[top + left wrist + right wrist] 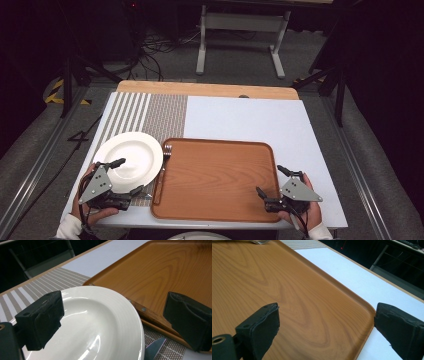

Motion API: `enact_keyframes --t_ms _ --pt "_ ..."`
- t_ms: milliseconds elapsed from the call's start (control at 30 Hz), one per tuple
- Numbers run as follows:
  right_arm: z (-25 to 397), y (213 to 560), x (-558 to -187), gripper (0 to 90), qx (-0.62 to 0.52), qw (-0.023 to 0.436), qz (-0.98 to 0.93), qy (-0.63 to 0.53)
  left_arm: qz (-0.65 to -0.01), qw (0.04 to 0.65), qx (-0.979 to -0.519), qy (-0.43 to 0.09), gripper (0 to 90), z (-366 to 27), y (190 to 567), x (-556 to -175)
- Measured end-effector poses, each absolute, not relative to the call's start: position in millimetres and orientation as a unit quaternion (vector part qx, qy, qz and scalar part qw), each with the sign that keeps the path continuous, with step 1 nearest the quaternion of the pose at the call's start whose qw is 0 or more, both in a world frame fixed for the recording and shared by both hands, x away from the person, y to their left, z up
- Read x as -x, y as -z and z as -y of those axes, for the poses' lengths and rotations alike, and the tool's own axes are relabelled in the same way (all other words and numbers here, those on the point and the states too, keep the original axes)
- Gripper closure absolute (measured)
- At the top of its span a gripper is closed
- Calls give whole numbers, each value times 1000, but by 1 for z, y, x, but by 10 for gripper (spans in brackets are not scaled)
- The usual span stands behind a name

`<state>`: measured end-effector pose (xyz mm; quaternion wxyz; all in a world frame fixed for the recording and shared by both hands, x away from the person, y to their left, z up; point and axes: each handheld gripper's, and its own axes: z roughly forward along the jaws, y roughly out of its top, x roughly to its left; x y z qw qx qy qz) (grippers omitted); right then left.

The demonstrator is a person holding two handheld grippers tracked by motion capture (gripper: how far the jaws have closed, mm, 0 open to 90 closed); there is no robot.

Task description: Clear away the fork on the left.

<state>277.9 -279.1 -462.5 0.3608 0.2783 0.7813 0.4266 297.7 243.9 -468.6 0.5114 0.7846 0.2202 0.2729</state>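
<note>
Two hand-held grippers are held apart at the near edge of the bench, one at each side of a wooden tray.

Nearest, the left hand-held gripper (127,176) is held with its jaws wide apart around the near rim of the white plate (131,159); nothing is clamped between them. The right hand-held gripper (271,181) is held in the same way, its jaws spread across the near right corner of the tray (215,177), one jaw over the wood and one outside the rim. A knife tip (154,349) is seen beside the plate, on the striped placemat (150,112). A fork (166,152) is laid on the left rim of the tray, just beside the plate. Farther off, the white surface of the bench (250,120) is seen, and beyond it a dark floor with cables (155,50) and a table frame (240,30).
</note>
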Motion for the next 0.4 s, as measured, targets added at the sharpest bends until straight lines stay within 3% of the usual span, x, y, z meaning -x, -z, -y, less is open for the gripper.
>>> enact_keyframes --t_ms 400 --pt "280 463 -279 70 -281 361 -779 -429 -210 512 -791 -261 44 -241 469 -299"
